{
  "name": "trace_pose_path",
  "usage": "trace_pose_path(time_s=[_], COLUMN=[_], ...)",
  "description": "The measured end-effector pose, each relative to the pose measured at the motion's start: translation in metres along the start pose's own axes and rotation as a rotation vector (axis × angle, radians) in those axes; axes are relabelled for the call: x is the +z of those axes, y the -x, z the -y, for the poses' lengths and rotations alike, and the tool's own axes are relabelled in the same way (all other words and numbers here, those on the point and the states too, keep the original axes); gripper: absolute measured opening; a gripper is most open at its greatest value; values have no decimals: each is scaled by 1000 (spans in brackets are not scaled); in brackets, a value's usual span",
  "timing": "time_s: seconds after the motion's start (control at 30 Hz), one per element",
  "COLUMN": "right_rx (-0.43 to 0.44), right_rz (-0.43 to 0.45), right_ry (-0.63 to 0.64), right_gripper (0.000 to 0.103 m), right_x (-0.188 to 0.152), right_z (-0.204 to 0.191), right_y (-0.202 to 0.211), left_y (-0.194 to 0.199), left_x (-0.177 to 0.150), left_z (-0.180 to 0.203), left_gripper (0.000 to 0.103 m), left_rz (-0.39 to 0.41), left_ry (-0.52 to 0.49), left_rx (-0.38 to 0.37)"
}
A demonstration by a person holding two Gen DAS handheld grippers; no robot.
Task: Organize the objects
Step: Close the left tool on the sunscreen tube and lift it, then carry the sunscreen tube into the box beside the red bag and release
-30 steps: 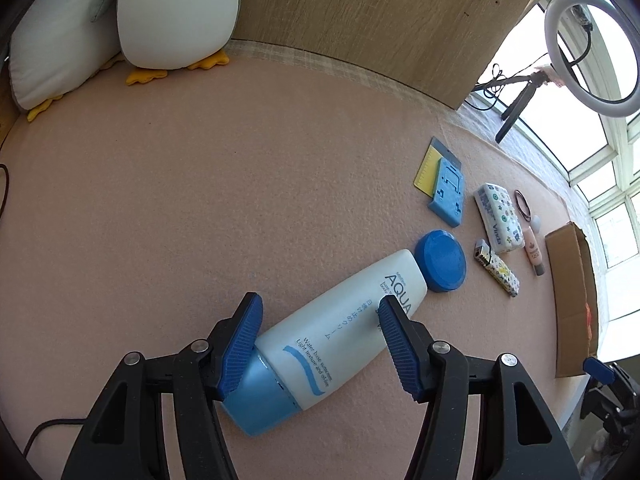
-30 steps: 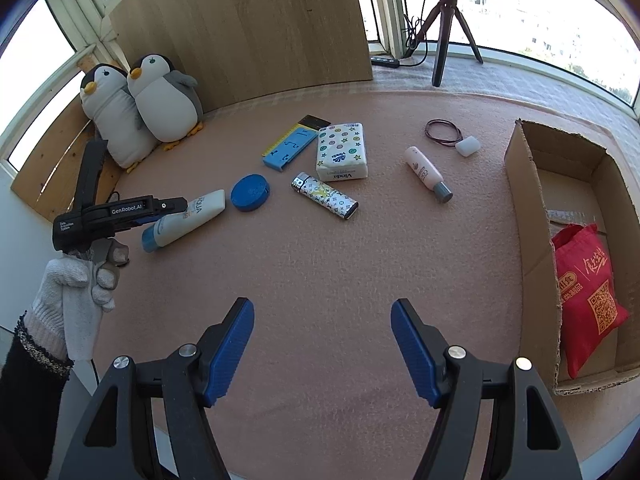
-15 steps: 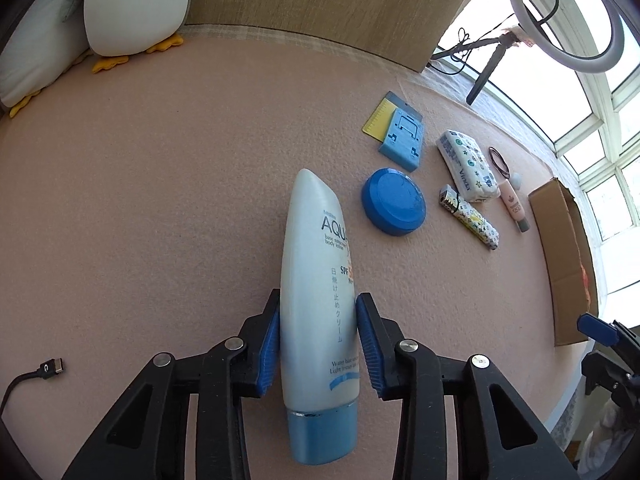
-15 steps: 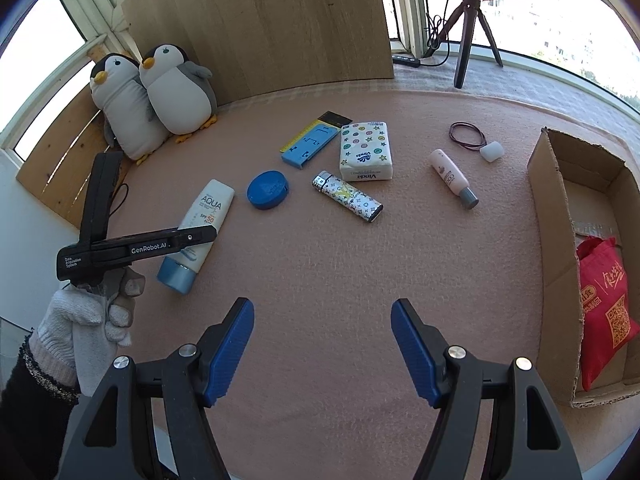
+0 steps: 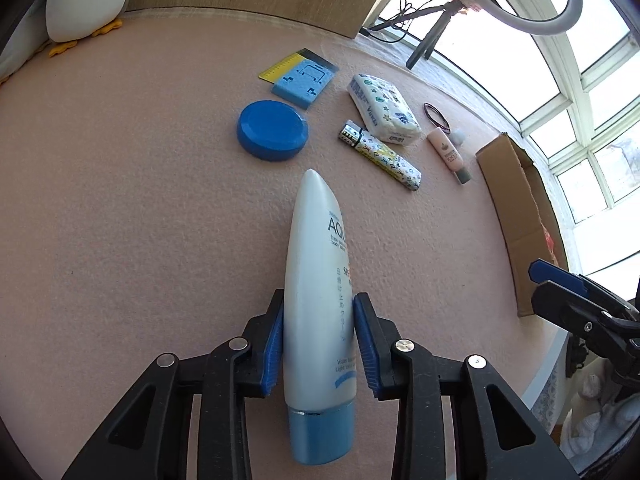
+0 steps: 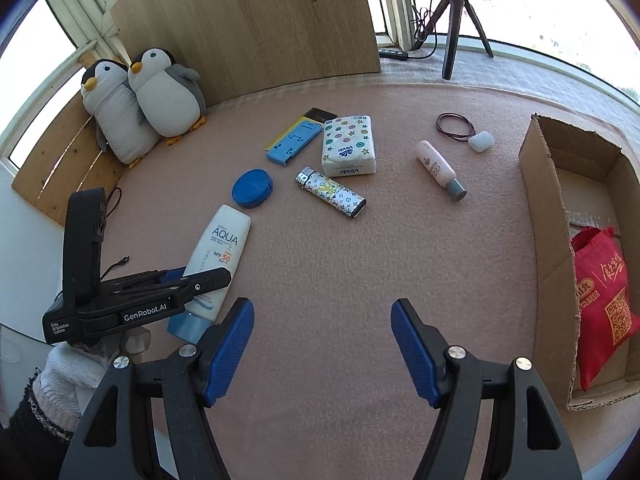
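Now, left gripper (image 5: 319, 344): blue pads clamped on both sides of the sunscreen tube (image 5: 318, 308).
Sunscreen tube: on the pink mat (image 6: 320, 280), blue cap toward the camera, tip near the blue round lid (image 5: 272, 129).
Right gripper (image 6: 322, 346): jaws spread wide, holding nothing, above bare mat.
Cardboard box (image 6: 548, 216): at the mat's right edge, containing a red bag (image 6: 604, 296).
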State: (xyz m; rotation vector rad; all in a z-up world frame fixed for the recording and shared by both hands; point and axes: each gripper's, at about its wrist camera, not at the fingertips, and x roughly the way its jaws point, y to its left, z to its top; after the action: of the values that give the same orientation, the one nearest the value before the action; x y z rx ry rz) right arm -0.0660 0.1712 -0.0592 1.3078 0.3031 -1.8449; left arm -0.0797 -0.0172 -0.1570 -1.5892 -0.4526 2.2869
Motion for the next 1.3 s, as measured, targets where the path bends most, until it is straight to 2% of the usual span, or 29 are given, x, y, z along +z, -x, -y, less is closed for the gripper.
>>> trace_pose_path(time_s=[0.17,0.23,0.3,0.37,0.53,0.77,1.17,1.3], right_rx=[6,16,26,52,86,143,172,168], right_rz=[-12,-18,-32,-54,-123,-171,-208,-211], right_ry=[-30,-34,-46,-61,-58,-66,-65,-49], right_gripper=[68,68,68,68,69,69,69,69], right_x=[0,0,-1,-1,-3,-5,-1,2], right_z=[12,14,15,16,6,-6,-13,-17], right_y=[-4,-7,-12,-19,-44,-67,-83,-82], left_y=[-6,-3,3,7,10,7,0,-1], left_x=[-15,-16,-16,-18,-22,-28,-28,-28], left_z=[26,29,34,38,42,39,40,43], left_gripper=[37,55,63,63,62,62,58,50], left_rz=[-40,-37,-24,-20,-50,-85,-97,-101], left_ry=[-20,-43,-98,-148,-207,-206,-184,-185], left_rx=[-41,-14,38,73,76,22,-24,-29])
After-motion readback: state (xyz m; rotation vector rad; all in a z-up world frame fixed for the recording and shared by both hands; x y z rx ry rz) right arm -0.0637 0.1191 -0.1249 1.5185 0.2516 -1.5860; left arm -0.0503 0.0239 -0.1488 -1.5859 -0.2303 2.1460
